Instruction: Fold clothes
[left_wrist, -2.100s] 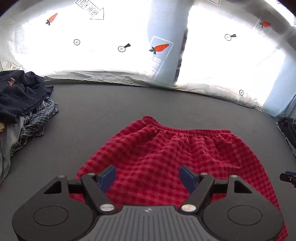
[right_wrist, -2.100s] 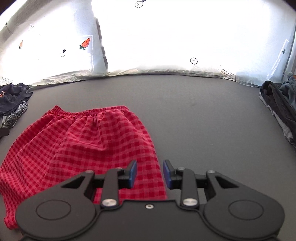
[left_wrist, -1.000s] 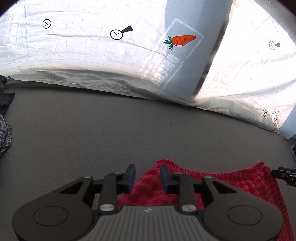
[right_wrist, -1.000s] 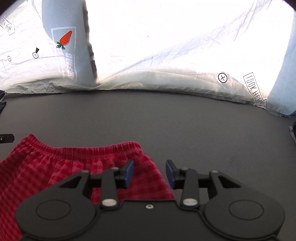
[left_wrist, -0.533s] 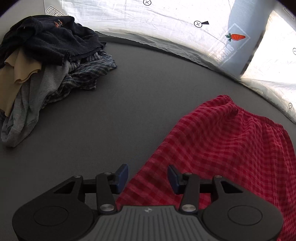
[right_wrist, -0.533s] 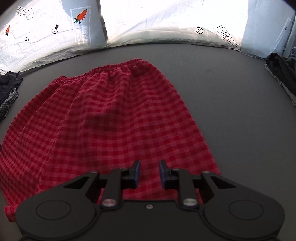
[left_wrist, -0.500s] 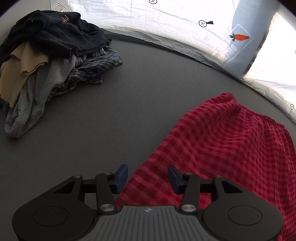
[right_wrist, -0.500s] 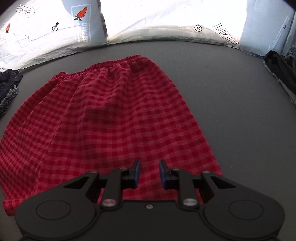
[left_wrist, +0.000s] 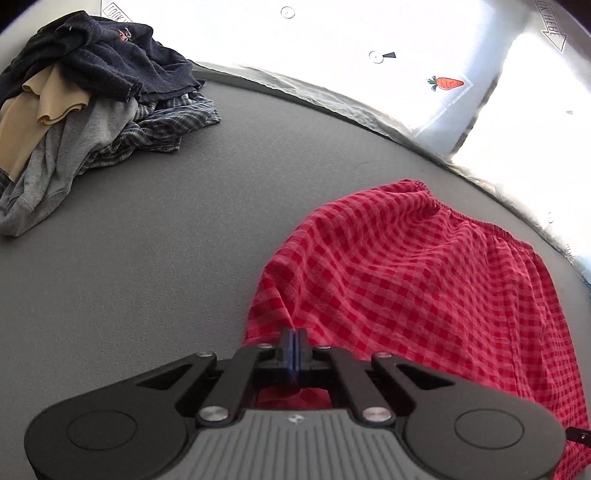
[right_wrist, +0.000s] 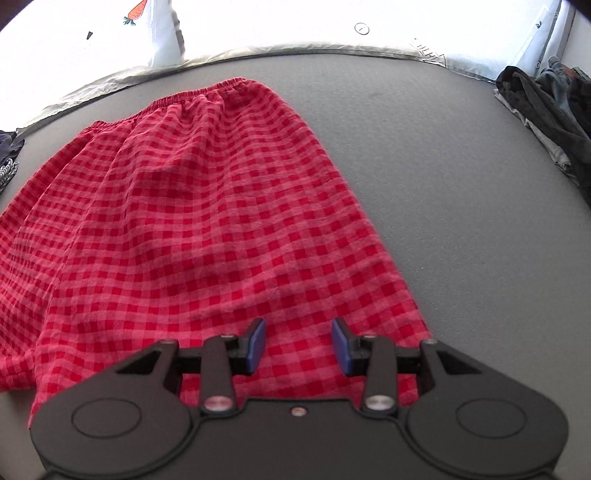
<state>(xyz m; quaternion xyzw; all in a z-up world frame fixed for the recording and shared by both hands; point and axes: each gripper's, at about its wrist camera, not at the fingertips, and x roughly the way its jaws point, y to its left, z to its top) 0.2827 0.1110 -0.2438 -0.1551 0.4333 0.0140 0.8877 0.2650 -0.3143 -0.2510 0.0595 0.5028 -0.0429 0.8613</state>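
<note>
- At ten o'clock in the left wrist view we see a heap of clothes on the grey table: dark blue, tan, grey and plaid pieces, well apart from the skirt.
- Our left gripper has its blue pads pressed together, pinching the near left edge of the red checked skirt, and the cloth rises in a ridge there.
- The skirt spreads from six toward two o'clock, its elastic waistband at the far end near the white sheet.
- Our right gripper stands wide open over the skirt's near hem, holding nothing.
- At two o'clock in the right wrist view lies a dark pile of clothes.
</note>
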